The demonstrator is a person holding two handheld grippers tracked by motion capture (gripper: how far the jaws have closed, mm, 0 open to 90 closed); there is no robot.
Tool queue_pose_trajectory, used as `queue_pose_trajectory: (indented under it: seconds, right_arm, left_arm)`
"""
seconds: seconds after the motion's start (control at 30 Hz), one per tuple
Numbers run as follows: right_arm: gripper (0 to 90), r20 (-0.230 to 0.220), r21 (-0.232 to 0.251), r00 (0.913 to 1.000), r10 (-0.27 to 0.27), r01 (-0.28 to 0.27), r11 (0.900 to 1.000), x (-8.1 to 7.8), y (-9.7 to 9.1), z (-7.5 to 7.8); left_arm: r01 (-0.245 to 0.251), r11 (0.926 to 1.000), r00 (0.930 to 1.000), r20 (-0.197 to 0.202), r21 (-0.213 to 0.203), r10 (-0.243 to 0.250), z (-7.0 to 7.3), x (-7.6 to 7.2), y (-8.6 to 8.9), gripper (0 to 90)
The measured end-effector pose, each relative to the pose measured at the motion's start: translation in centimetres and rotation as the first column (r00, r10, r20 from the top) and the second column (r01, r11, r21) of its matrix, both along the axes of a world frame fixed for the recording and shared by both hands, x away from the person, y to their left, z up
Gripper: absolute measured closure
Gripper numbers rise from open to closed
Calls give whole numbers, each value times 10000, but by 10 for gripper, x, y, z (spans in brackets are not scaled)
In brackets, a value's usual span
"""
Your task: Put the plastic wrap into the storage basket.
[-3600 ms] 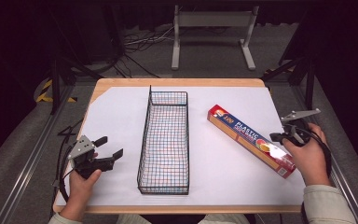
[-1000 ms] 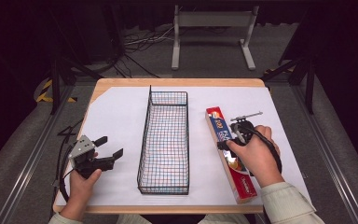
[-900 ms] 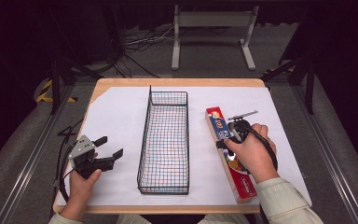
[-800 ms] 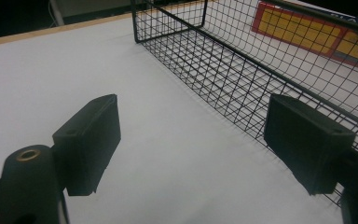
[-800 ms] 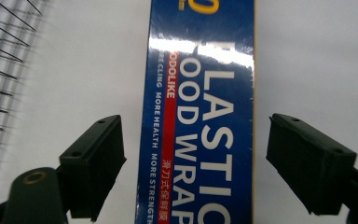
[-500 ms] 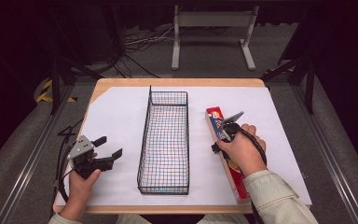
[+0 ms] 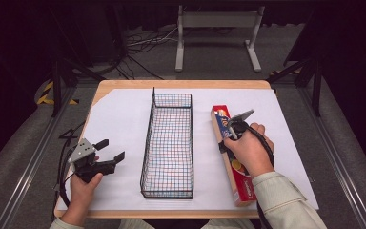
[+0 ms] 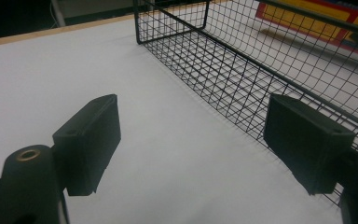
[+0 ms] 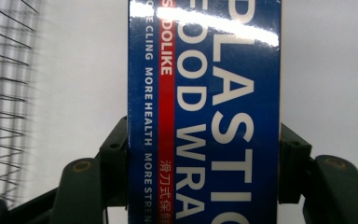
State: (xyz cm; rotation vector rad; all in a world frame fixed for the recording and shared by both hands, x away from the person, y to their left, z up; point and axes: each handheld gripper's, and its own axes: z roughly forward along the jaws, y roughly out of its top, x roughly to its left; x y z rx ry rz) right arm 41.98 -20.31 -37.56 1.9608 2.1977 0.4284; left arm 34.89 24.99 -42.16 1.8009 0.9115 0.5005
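Note:
A long blue-and-red plastic wrap box (image 7: pixel 240 183) lies lengthwise on the white sheet, just right of a black wire basket (image 7: pixel 171 94). My right gripper (image 7: pixel 228 137) points down over the box's far half. In the right gripper view its jaws have just been closing and now touch both long sides of the box (image 9: pixel 205 93). My left gripper (image 7: pixel 111 149) hovers open near the table's front left with nothing between its jaws; the basket wall (image 8: pixel 261 60) runs just to its right.
A white sheet (image 7: pixel 119 119) covers the wooden table (image 7: pixel 124 85), with bare sheet on both sides of the basket. A metal stand (image 7: pixel 217 28) and cables (image 7: pixel 143 43) lie on the floor beyond the far edge.
The right hand moved from the box's right end to its far half, and the box has swung from slanted to nearly parallel with the basket. The left gripper stayed put.

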Motion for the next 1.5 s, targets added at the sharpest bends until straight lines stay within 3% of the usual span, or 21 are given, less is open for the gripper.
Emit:
queue_pose_trajectory:
  seconds: [0.13,0.27,0.47,0.6,0.9,1.5]
  right_arm:
    - [394,813,277,9967,16,-38,9996,-1,4,19]
    - [395,1600,543,9871,31,-119,9985,-3,8,36]
    - [395,2783,951,9605,45,-323,9949,-6,19,57]
    - [396,2955,1459,9551,-194,-250,9890,-7,28,69]
    - [395,3346,1903,9422,-140,-530,9803,-7,50,89]
    - [394,3158,2285,9488,-50,-710,9710,3,107,110]
  left_arm:
    - [-1,10000,10000,-11,9,1,0,0,0,193]
    - [-30,10000,10000,17,-25,30,0,0,0,194]
    - [-20,10000,10000,37,-3,20,0,0,0,193]
    - [-37,10000,10000,29,-50,38,0,0,0,193]
    - [-28,10000,10000,47,-92,28,0,0,0,194]
    - [-97,9999,9997,203,-56,98,1,4,-2,194]
